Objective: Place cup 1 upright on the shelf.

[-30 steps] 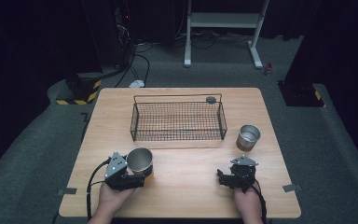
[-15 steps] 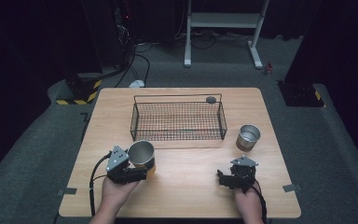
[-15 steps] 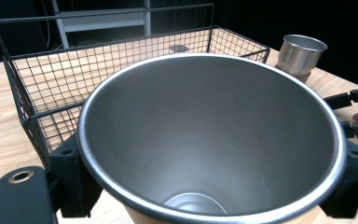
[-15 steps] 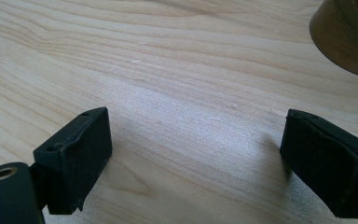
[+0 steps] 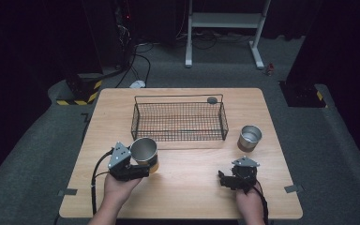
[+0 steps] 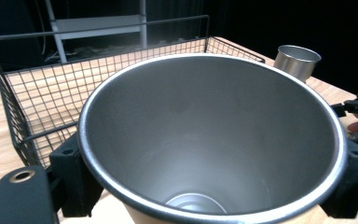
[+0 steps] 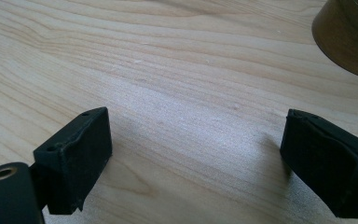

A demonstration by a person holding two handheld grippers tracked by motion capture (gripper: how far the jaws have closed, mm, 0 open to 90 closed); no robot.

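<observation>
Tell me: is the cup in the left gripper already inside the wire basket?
No. The high view shows the cup, clamped in the left gripper, in front of the wire basket, outside it.

1. We see bare desk between the two grippers, open for passage.
2. The wire basket stands just beyond the held cup, blocking forward travel.
3. The second cup seems well apart from the basket's right wall.
</observation>
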